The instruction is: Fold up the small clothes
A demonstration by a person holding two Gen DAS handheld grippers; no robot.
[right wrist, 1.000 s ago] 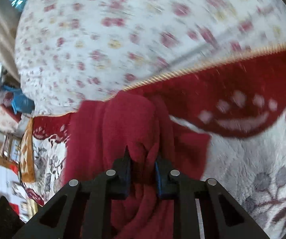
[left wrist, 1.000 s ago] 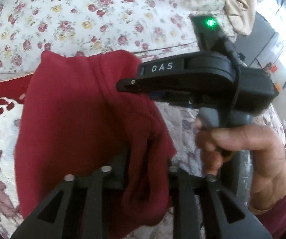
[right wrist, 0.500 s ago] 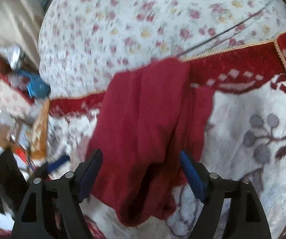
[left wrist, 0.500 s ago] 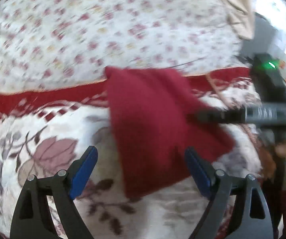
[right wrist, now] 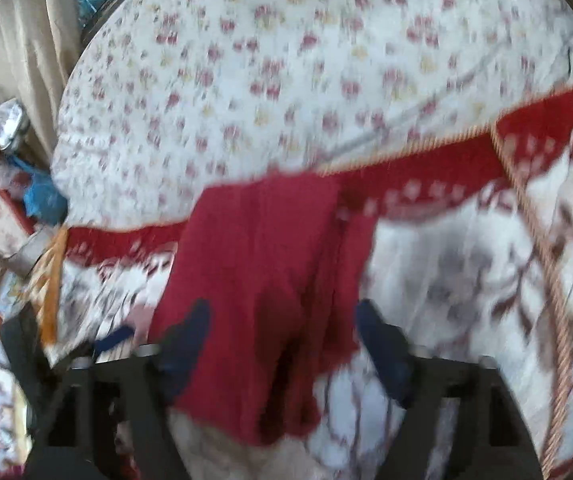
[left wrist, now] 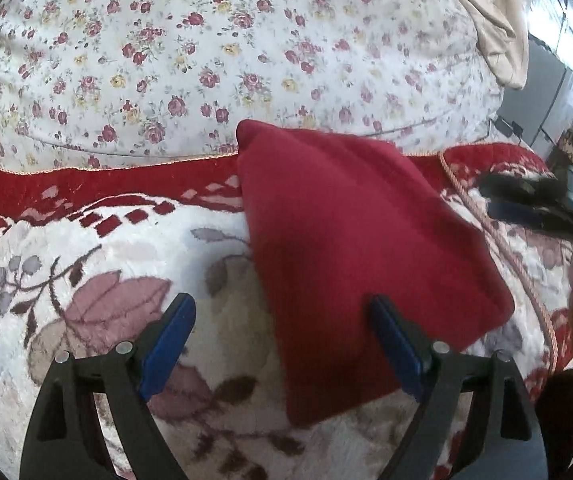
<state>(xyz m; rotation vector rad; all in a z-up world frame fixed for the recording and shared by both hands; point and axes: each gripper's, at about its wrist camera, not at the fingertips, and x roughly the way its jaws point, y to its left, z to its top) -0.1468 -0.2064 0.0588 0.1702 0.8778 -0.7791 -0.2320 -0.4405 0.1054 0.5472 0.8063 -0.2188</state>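
Note:
A dark red garment [left wrist: 350, 240] lies folded flat on the plush blanket [left wrist: 126, 248], one corner reaching the blanket's red border. My left gripper [left wrist: 281, 301] hovers open over its near left edge, and its blue pads [left wrist: 166, 344] touch nothing. In the blurred right wrist view the same garment [right wrist: 262, 260] lies under my right gripper [right wrist: 283, 308]. That gripper's jaws are opening, with the cloth below and between them and neither pad pressing on it. The right gripper [left wrist: 526, 200] also shows as a dark blur at the right edge of the left wrist view.
A floral sheet [left wrist: 206, 60] covers the bed beyond the blanket. A beige cloth [left wrist: 494, 20] hangs at the far right. A corded trim [right wrist: 546, 260] runs along the blanket's right side. Clutter and a blue bag [right wrist: 38, 196] sit off the bed's left edge.
Both grippers were shut on the bunched red garment a second ago. They have let go, spread wide and pulled back, and the garment now lies flat on the blanket.

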